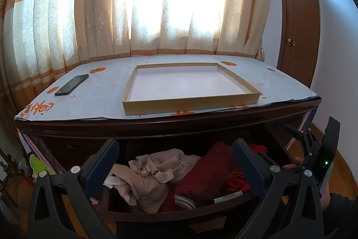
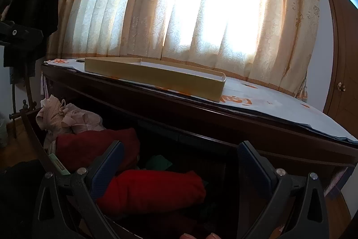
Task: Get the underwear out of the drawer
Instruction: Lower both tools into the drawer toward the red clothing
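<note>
Both grippers, left (image 1: pixel 176 162) and right (image 2: pixel 180 165), are hanging spread wide, gripping nothing, above the underwear (image 1: pixel 147 174) lying in the drawer (image 1: pixel 179 214).

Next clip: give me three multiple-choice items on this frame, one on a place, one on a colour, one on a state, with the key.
1. Where is the phone?
A. in the drawer
B. on the dresser top, left of the shallow box
C. inside the shallow box

2. What colour is the bundle nearest the right tool?
A. red
B. green
C. white

3. How is the drawer?
A. shut
B. pulled out, with clothes inside
C. pulled out, bare

Key: 1 B, the phone lies on the cloth beside the shallow box. 2 A, the red bundle sits between the open fingers. 3 B, beige underwear and red fabric fill it; the left tool hangs open above.
</note>
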A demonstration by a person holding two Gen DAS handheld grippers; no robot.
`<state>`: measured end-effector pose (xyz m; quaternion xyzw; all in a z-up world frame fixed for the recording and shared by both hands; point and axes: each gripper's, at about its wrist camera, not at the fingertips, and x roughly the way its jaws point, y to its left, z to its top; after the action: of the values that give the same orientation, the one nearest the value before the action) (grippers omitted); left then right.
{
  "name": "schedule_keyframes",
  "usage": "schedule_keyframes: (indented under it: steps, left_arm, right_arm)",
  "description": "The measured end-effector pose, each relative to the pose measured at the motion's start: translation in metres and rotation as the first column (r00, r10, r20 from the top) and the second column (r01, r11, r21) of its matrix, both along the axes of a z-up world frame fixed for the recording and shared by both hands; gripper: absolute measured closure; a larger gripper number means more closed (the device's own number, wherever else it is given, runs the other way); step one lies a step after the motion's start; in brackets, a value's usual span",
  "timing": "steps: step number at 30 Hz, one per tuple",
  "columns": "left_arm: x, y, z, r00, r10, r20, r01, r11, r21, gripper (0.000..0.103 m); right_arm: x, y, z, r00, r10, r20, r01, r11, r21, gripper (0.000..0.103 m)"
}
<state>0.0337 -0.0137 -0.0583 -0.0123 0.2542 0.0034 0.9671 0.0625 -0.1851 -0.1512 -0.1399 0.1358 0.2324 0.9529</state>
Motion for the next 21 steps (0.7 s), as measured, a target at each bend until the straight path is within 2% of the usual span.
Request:
schedule_keyframes:
  steps: [21]
  left_arm:
    - [-0.006, -0.002, -0.012, 0.999, -0.016, -0.048, 0.017, 0.999, 0.028, 0.0]
  right_arm:
    - [-0.008, -0.004, 0.001, 0.999, 0.012, -0.044, -0.013, 1.0, -0.025, 0.001]
